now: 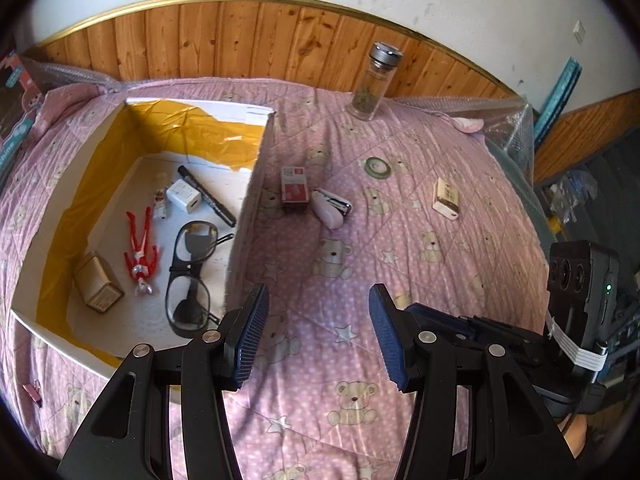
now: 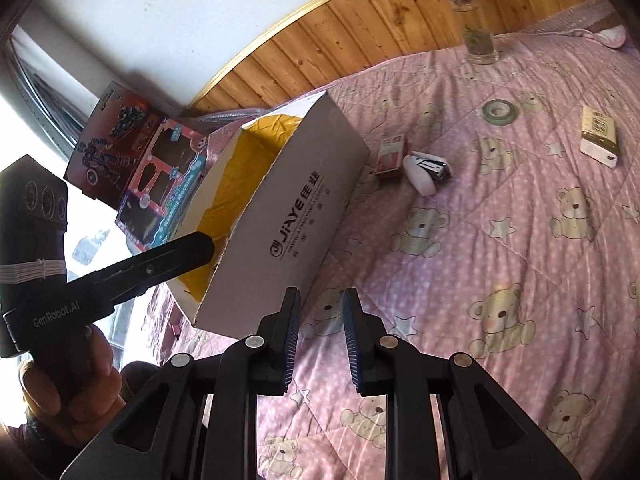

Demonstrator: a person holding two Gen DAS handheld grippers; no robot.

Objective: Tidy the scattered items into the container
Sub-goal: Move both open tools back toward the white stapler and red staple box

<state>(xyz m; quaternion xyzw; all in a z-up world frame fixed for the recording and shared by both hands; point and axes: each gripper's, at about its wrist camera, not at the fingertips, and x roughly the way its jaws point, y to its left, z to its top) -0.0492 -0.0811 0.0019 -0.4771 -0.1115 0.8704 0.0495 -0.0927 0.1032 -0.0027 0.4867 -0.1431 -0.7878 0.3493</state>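
Beside the box [image 1: 248, 184] on the bed [image 1: 440, 264], both empty: left hand-held gripper [image 1: 318, 334] spread wide, right hand-held gripper [image 2: 320, 340] narrowly apart, probably readying for the stapler [image 1: 331, 208] and red carton [image 1: 295, 189] just right of the box, glasses [image 1: 191, 276] already inside.

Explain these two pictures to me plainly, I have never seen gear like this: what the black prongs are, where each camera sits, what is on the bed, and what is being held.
A person holds two black hand-held grippers, each with a fisheye camera looking along its jaws. The left gripper has its jaws wide open; the right gripper has them closer but apart. Both hold nothing.

On the pink teddy-bear quilt sits a white cardboard box with yellow lining, already holding black-framed glasses, a red toy figure, a black marker and a white charger.

Outside lie a red staple box, a white mini stapler, a green tape roll, a cream packet and a standing glass bottle with metal cap.
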